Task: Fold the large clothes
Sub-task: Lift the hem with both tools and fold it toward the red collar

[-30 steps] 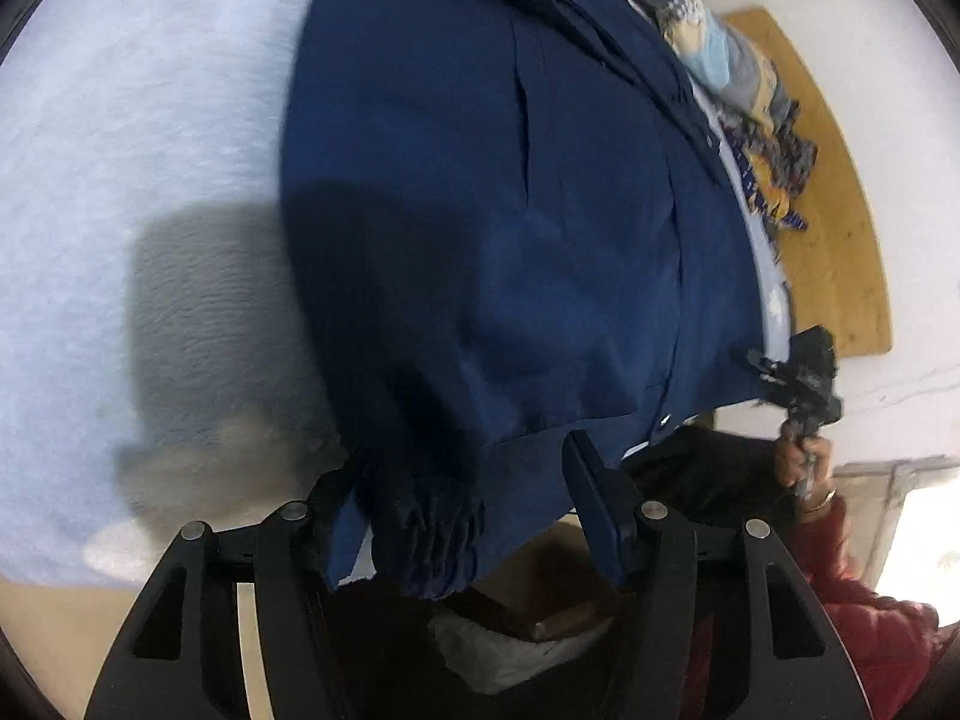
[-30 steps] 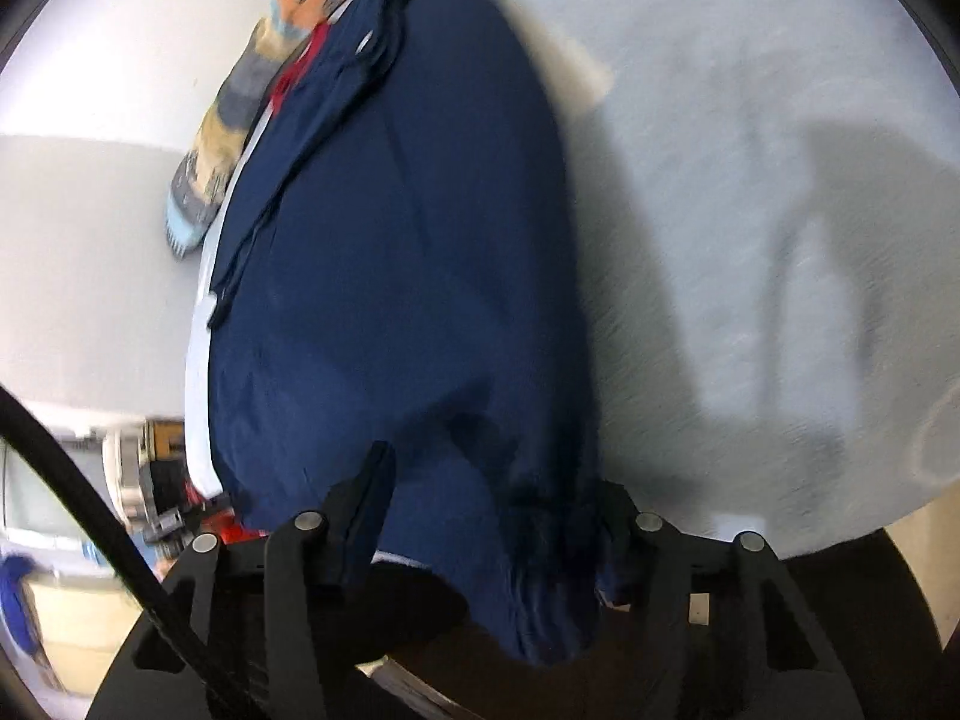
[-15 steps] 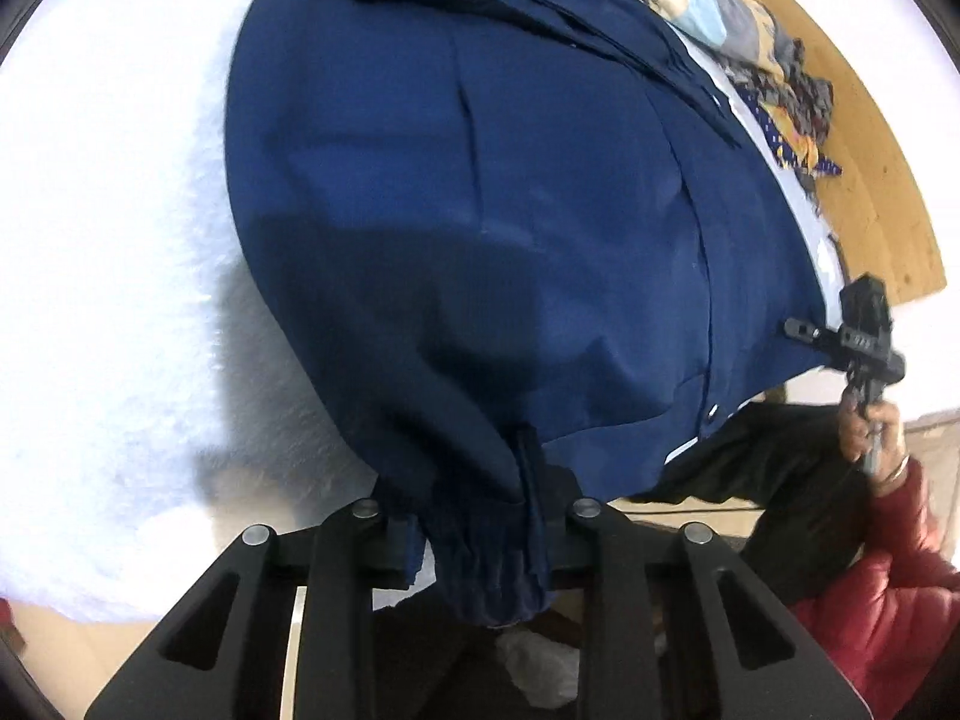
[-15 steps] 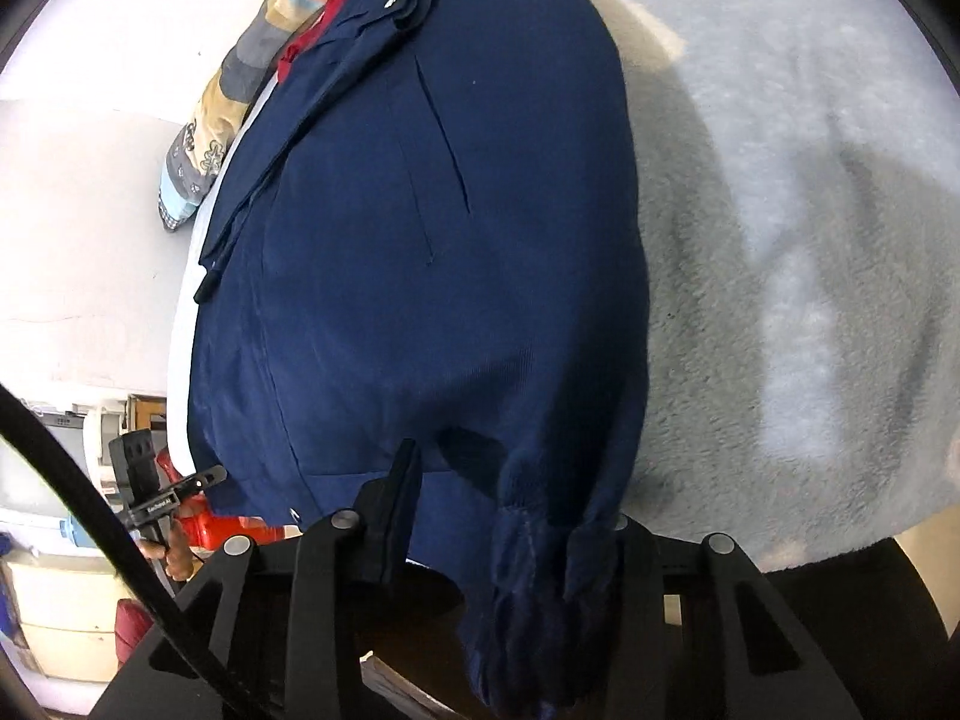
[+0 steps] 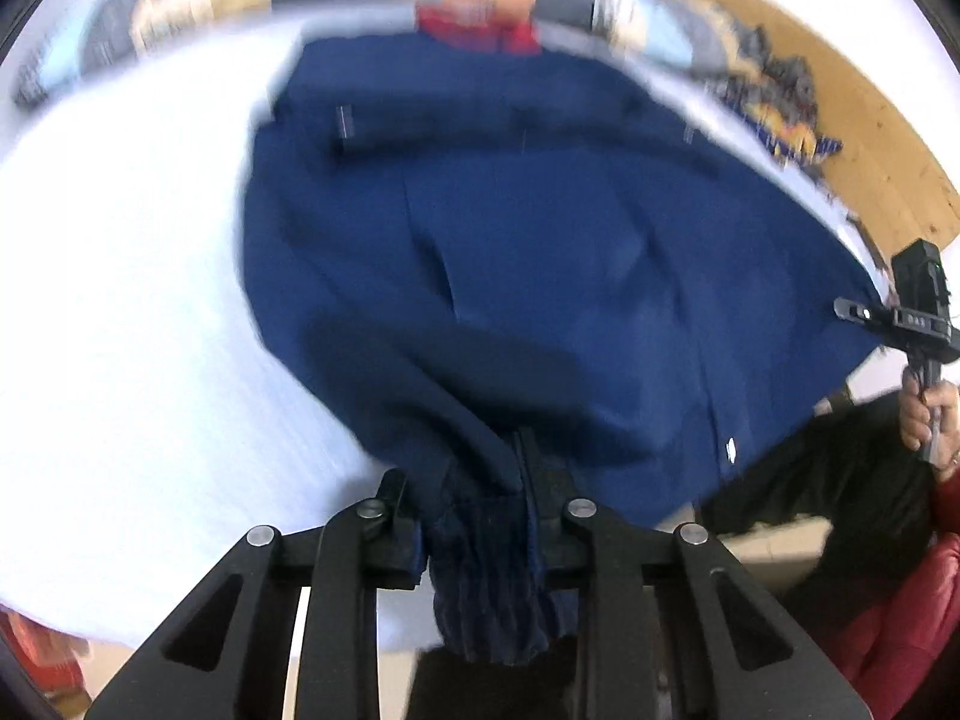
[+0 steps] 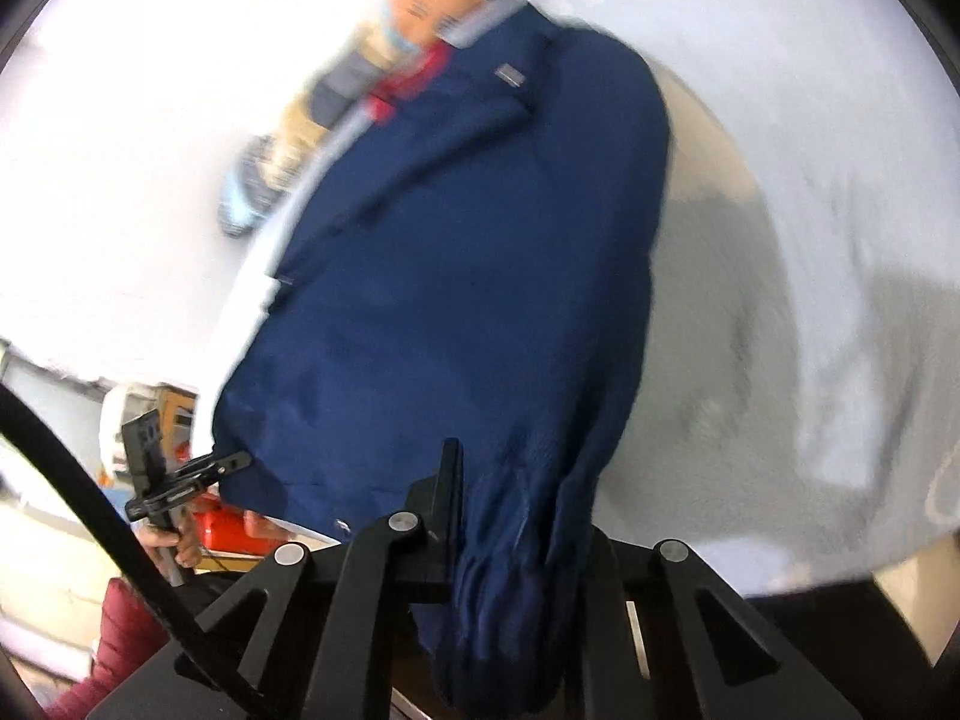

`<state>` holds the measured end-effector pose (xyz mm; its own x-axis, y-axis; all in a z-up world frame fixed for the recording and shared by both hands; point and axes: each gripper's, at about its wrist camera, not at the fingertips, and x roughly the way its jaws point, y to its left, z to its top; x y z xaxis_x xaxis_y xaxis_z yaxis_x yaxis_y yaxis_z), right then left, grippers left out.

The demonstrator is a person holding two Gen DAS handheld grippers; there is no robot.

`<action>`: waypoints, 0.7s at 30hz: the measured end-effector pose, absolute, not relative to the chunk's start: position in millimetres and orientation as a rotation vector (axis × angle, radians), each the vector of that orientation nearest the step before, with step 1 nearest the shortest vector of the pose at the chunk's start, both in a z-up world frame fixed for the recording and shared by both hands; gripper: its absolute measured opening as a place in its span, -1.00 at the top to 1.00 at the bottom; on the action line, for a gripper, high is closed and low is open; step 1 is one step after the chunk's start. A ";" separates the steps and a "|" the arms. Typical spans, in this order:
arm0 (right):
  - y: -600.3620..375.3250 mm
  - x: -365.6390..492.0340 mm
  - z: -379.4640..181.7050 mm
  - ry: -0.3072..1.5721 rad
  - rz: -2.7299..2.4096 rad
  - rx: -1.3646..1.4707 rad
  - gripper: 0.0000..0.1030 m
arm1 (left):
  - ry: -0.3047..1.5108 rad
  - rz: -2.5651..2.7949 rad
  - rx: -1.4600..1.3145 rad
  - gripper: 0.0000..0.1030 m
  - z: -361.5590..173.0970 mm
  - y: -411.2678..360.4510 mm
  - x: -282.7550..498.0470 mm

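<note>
A: With both cuffs pinched, this looks like the sleeve-fold step. Left gripper [image 5: 480, 480] is clamped on the left cuff [image 5: 489, 588], elastic bunched between the pads and hanging out below them. Sleeve [image 5: 420, 372] runs slack from the jaws back onto the jacket [image 5: 540, 210].

B: Where's the jacket itself?

A: Flat on the white blanket [image 5: 120, 330], collar at the far end, hem at the near edge by the person. Patterned cloth [image 5: 768, 78] lies past the collar, not in play.

B: Right side?

A: Same picture. Right gripper [image 6: 522, 480] is closed tight on the right cuff [image 6: 510, 618]; fabric fills the gap between the fingers. In that view the left gripper shows small at the jacket's other hem corner, held in a hand [image 6: 174, 540].

B: So the body isn't folded yet?

A: My read: no. Torso looks full length, only the sleeves are off the blanket.

B: Next move?

A: Likely carry each cuff inward and lay the sleeves across the chest. Needs enough lift that the sleeve clears the body without dragging it, and both sides moved together so the jacket stays square. Views are blurred, so I can't judge the far seam alignment.
</note>
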<state>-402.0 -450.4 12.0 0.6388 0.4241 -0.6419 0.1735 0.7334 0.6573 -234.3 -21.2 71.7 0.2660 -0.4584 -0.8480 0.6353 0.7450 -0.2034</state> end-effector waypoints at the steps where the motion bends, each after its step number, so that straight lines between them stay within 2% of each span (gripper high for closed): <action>1: -447.0 -403.7 24.7 0.841 0.168 0.712 0.76 | 1.025 -0.747 0.168 0.57 83.4 -19.0 -236.9; 6: -443.1 -418.3 76.5 0.622 0.180 0.603 0.76 | 0.814 -0.715 0.043 0.58 137.1 0.2 -253.3; 10: -448.1 -437.7 103.8 0.499 0.177 0.591 0.76 | 0.743 -0.677 -0.047 0.60 154.7 19.1 -260.9; 21: -428.7 -491.4 150.3 0.379 0.219 0.501 0.76 | 0.633 -0.662 -0.092 0.61 197.3 44.3 -313.6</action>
<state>-491.4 -428.7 150.3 0.9078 0.2948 -0.2984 -0.1121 0.8560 0.5047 -313.6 44.3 197.3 0.6093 -0.5990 -0.5195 0.5450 0.7923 -0.2743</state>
